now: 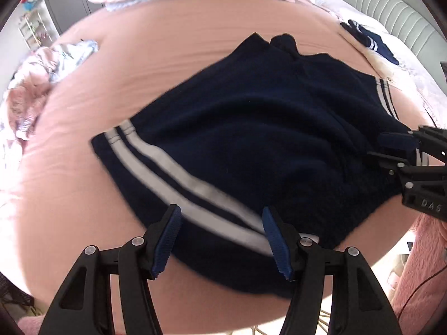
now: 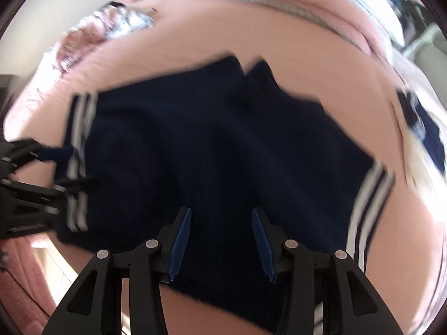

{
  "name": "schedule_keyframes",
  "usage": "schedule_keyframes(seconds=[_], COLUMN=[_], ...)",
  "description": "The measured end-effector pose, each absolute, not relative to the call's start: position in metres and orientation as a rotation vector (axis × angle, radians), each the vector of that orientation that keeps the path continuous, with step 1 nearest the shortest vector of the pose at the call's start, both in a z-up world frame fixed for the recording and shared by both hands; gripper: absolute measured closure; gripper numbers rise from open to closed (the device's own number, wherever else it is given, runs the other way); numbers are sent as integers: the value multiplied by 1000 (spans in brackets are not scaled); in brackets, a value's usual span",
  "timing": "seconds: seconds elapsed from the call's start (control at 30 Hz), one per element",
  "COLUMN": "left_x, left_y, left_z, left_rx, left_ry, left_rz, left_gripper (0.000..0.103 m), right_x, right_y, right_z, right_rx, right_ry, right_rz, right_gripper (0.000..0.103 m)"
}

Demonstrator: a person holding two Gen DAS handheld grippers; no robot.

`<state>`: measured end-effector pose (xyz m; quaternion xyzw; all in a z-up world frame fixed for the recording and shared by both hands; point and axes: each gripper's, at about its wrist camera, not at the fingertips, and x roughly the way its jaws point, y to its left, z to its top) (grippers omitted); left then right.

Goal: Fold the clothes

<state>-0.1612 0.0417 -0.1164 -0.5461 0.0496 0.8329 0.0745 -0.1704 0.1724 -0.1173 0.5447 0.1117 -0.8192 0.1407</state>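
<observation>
on the pink bed sheet (image 1: 178,55) the navy shorts (image 1: 251,128) are lying spread flat, white side stripes (image 1: 156,162) showing. the left gripper (image 1: 222,241) is hovering above their near striped edge, jaws parted, gripping nothing. the right gripper (image 2: 220,244) is hanging over the shorts' near hem, jaws partly open and empty.

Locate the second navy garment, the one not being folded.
The second navy garment lies at the upper right of the left wrist view, on the far bed edge beside the grey headboard, beyond the navy top.
</observation>
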Motion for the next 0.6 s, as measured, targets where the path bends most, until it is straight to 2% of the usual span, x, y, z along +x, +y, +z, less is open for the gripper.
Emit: schedule_keyframes(seconds=[0.07, 0.13, 0.23, 0.3, 0.4, 0.6], left_x=[-149, -138, -131, -130, -127, -148], left_y=[43, 51, 72, 89, 102, 69], left_z=[-103, -94, -99, -108, -115, -132], left_rx=[-1549, -1474, -1447, -1473, -1485, -1489], left_ry=[106, 98, 164, 232, 260, 267], left_rz=[2515, 2503, 2444, 2411, 2390, 2402], left_gripper=[45, 46, 63, 69, 70, 67], right_x=[-156, -140, -121, -116, -113, -126], right_y=[182, 185, 188, 188, 181, 163], right_z=[-103, -95, -89, -97, -105, -120], right_rx=[1523, 1465, 1417, 1444, 1439, 1430], right_ry=[272, 323, 387, 384, 410, 446], right_rz=[-2405, -2423, -2417, -2373, -2352, -2348], right_gripper=[59, 59, 59, 59, 59, 59])
